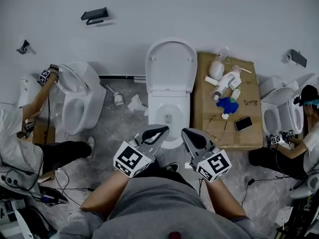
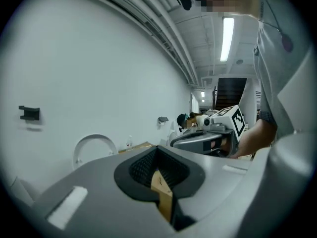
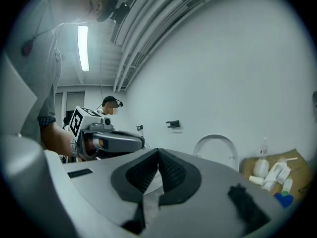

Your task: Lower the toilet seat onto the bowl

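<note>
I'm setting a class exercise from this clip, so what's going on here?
A person holds the left gripper and right gripper side by side in front of the middle toilet's bowl, both shut and empty. The toilet seat stands raised against the wall, not yet lowered. Other people work at the neighbouring toilets.

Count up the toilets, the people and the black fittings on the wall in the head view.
Toilets: 3, middle toilet, left toilet, right toilet
People: 3, the wearer, left person, right person
Black wall fittings: 3, top fitting, left fitting, right fitting
Total: 9
</note>
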The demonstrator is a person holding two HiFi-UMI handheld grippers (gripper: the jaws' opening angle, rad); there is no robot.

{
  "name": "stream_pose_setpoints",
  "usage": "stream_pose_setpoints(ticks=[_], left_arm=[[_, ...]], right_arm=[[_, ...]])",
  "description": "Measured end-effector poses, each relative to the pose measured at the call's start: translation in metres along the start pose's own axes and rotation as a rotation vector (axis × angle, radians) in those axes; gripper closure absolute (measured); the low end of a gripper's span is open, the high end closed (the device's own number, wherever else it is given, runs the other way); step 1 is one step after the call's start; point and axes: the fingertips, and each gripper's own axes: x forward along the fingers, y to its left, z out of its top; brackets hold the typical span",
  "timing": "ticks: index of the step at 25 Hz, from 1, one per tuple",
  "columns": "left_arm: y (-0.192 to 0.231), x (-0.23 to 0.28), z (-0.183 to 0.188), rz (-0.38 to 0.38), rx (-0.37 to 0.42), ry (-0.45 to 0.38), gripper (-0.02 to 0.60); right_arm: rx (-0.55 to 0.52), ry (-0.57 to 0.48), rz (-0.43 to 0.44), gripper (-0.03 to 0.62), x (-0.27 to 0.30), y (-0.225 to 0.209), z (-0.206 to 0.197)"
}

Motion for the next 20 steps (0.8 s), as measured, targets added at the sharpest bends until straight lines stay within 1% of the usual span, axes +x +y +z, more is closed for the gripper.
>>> stream_pose_setpoints(ticks=[4, 10, 16, 20], left_arm=[[0.000, -0.014, 0.033, -0.013, 0.035, -0.044, 0.572], [0.000, -0.024, 0.063, -0.053, 0.073, -0.101, 0.572], [0.012, -0.039, 0.087, -0.052, 0.071, -0.152, 0.572], [0.013, -0.045, 0.095, -0.071, 0.081, -0.164, 0.572]], right_arm=[[-0.044, -0.025, -0.007, 0.580, 0.001, 0.013, 0.033], [-0.123, -0.047, -0.034, 0.580, 0.005, 0.031, 0.073], [-0.155, -0.075, -0.064, 0.580, 0.014, 0.046, 0.099], [-0.154, -0.088, -0.095, 0.580, 0.015, 0.049, 0.106]])
